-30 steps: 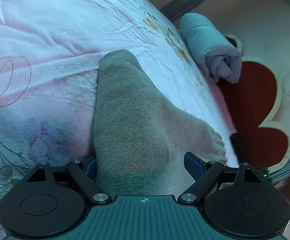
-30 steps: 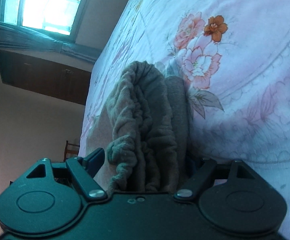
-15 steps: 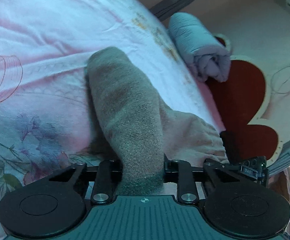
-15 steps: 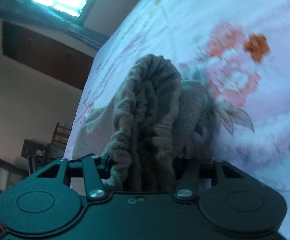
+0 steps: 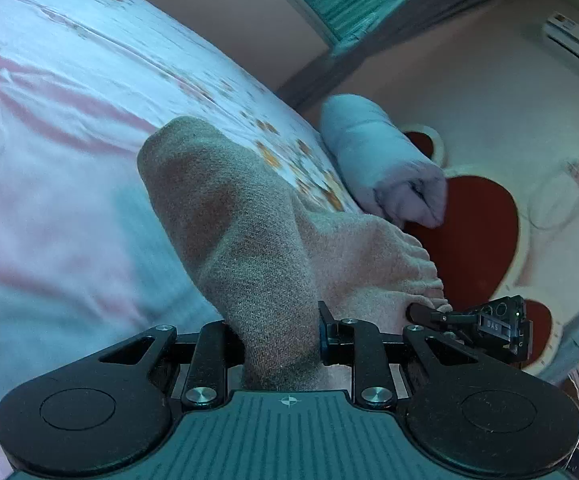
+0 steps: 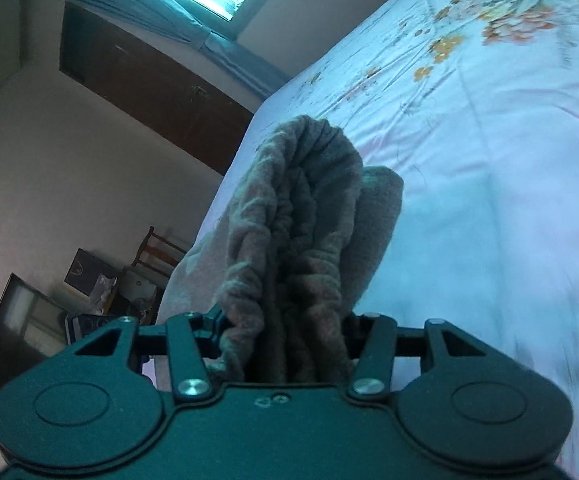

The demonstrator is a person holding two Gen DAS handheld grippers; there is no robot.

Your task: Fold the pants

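Note:
Grey-brown knit pants (image 5: pixel 249 248) lie on a floral bedsheet (image 5: pixel 69 160). My left gripper (image 5: pixel 281 340) is shut on a smooth fold of the cloth, which rises from the jaws toward the bed. The gathered elastic waistband (image 6: pixel 301 216) shows in the right wrist view, bunched thick between the jaws of my right gripper (image 6: pixel 285 332), which is shut on it. The right gripper's body (image 5: pixel 485 328) also appears at the lower right of the left wrist view, at the waistband's ruffled edge. The fingertips of both grippers are hidden by cloth.
A rolled pale-blue blanket (image 5: pixel 381 160) rests at the bed's far edge against a red heart-shaped headboard (image 5: pixel 477 232). In the right wrist view the bed edge (image 6: pixel 225 200) drops off to the left toward a dark cabinet (image 6: pixel 149 88), a chair (image 6: pixel 157 252) and clutter.
Both grippers went from open around the pants to shut on them, then lifted the cloth off the sheet. More of the room and far bed now shows in both views.

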